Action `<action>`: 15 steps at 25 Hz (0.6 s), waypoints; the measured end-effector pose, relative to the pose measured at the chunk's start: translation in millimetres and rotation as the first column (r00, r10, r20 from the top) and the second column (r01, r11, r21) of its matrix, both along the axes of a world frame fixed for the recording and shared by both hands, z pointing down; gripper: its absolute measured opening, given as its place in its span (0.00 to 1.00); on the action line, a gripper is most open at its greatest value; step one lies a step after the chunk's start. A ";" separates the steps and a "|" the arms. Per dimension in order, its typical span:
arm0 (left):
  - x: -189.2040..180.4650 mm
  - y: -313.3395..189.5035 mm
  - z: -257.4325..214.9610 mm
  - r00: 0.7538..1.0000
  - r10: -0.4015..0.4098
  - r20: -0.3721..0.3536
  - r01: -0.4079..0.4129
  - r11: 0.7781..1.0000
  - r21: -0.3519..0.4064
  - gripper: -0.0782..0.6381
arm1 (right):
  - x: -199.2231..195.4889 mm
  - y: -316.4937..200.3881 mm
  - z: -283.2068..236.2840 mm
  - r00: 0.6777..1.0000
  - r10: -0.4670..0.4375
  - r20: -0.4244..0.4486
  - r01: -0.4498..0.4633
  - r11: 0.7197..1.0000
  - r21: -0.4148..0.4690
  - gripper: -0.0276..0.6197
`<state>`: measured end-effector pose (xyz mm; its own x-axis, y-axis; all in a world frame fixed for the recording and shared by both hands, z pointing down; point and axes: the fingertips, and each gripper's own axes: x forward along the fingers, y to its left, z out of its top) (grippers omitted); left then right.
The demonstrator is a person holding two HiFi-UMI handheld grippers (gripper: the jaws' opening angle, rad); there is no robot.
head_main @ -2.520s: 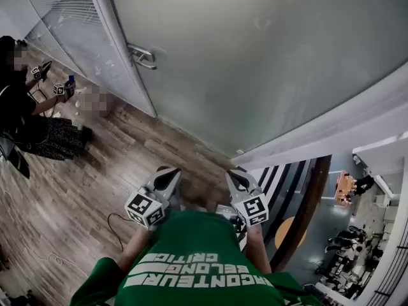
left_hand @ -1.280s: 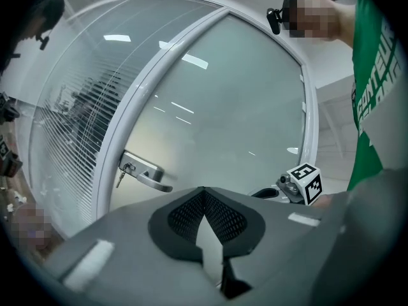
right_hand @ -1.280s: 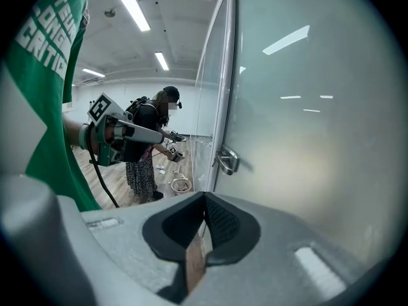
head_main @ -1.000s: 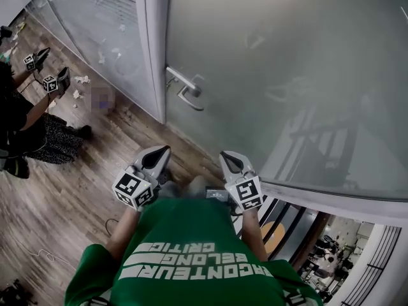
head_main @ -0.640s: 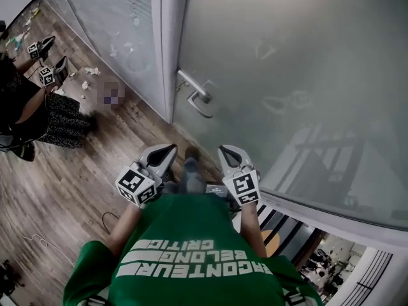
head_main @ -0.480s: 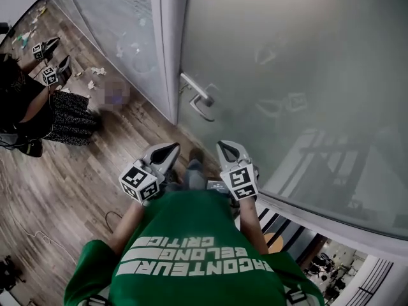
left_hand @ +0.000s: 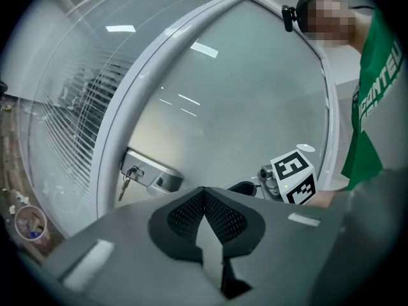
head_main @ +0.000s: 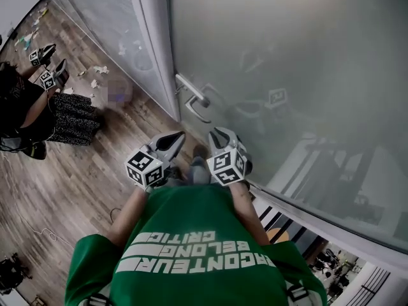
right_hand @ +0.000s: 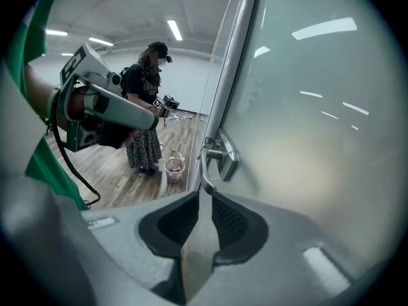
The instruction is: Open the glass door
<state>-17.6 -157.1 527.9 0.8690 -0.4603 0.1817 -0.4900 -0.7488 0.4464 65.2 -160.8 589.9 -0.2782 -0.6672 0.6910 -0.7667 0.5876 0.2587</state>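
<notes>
Both grippers sit nearer the handle [head_main: 191, 98] than before.

Head view: left gripper [head_main: 173, 139] and right gripper [head_main: 218, 134] are below the handle; the glass door [head_main: 287, 56] is closed.

Left gripper view: jaws clenched, empty, spare.

Right gripper view: jaws just opening, slightly parted, lined up on the lever, nothing gripped.

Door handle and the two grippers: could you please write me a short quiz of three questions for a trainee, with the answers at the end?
1. True or false: the right gripper is closed on the handle.
2. What hangs at the lock? A. a cloth B. keys C. a tag
3. Fill in: the left gripper has its jaws ____.

Key
1. False. Its jaws have just been opening, nothing is between them, and it has not reached the handle.
2. B.
3. Together, with nothing held.
</notes>
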 end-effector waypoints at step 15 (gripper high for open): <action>31.5 -26.6 21.7 0.993 0.024 0.114 -0.021 0.999 -0.025 0.13 | -10.7 -21.2 19.6 0.997 -0.039 -0.067 0.037 0.999 -0.020 0.21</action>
<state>13.9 -183.7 549.6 0.8521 -0.4352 0.2908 -0.5217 -0.7501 0.4064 54.5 -182.1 609.5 -0.2551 -0.6436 0.7216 -0.7249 0.6212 0.2978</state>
